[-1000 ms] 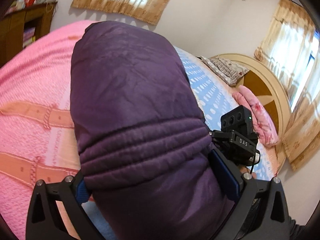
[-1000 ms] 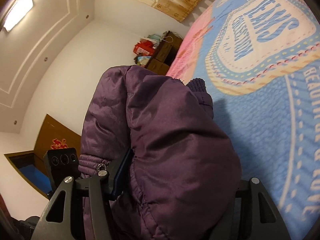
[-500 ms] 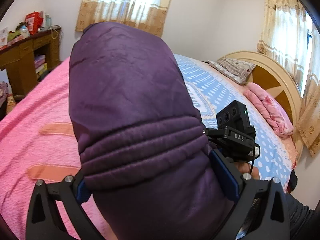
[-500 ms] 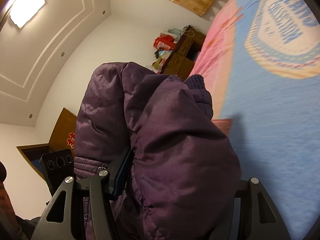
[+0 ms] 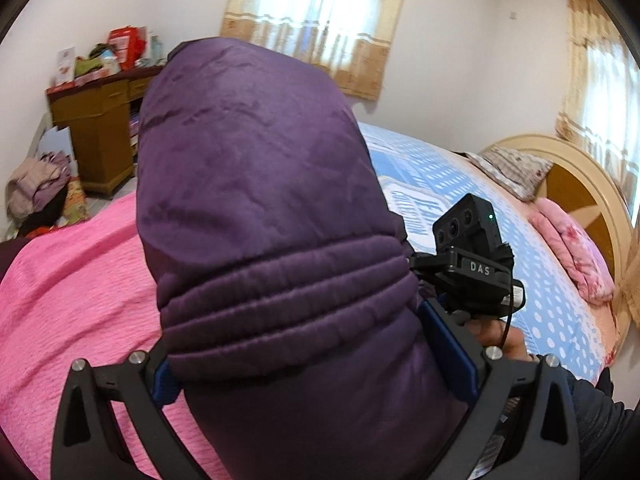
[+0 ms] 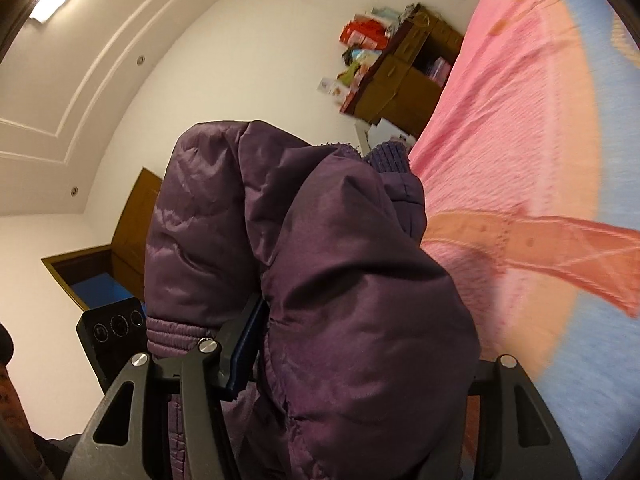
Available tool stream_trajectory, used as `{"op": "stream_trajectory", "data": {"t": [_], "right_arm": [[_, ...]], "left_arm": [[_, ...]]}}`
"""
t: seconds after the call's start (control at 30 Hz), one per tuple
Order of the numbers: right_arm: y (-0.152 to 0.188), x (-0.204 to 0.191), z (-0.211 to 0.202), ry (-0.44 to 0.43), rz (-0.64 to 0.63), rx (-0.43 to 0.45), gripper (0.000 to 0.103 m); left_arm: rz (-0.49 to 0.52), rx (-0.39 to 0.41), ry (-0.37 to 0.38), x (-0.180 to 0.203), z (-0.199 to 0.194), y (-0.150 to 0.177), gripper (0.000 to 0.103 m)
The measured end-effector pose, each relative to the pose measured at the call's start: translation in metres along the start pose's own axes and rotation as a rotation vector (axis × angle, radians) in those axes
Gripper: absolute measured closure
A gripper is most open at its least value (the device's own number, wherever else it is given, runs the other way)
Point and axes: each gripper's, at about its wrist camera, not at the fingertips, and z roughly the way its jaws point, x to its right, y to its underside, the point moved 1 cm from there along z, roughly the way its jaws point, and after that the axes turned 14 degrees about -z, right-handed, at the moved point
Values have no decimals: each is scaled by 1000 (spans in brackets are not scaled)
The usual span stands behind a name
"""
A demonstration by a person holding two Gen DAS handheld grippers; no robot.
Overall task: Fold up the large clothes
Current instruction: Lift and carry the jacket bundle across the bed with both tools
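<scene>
I use the wide bed with the pink and blue patterned cover (image 5: 72, 280) as my reference. The padded purple jacket (image 5: 256, 200) is held above it, clamped between the jaws of my left gripper (image 5: 320, 368) and also of my right gripper (image 6: 360, 360). The brown wooden cabinet (image 5: 100, 128) stands beyond the bed's far side, with boxes on top. A heap of clothes (image 5: 36, 192) lies on the floor beside that cabinet. The curved wooden headboard (image 5: 580, 184) closes the bed's right end, pillows (image 5: 572, 248) before it.

Upper centre: you see a curtained window (image 5: 320, 20).
Left: you see a wooden desk (image 5: 96, 120).
Right: headboard (image 5: 580, 184).
</scene>
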Motion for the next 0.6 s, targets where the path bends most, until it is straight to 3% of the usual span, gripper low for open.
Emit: {"op": "stream_trajectory", "data": {"t": [0.3,0.6], "right_arm": [[-4,-5,64,1,-12,-96,45],[-2,6,103,81,-19,-210,45]], "left_arm": [[-101,12,-31,-37,-3,-3,0],[-236,-25,-10,-78,11,5,0]]}}
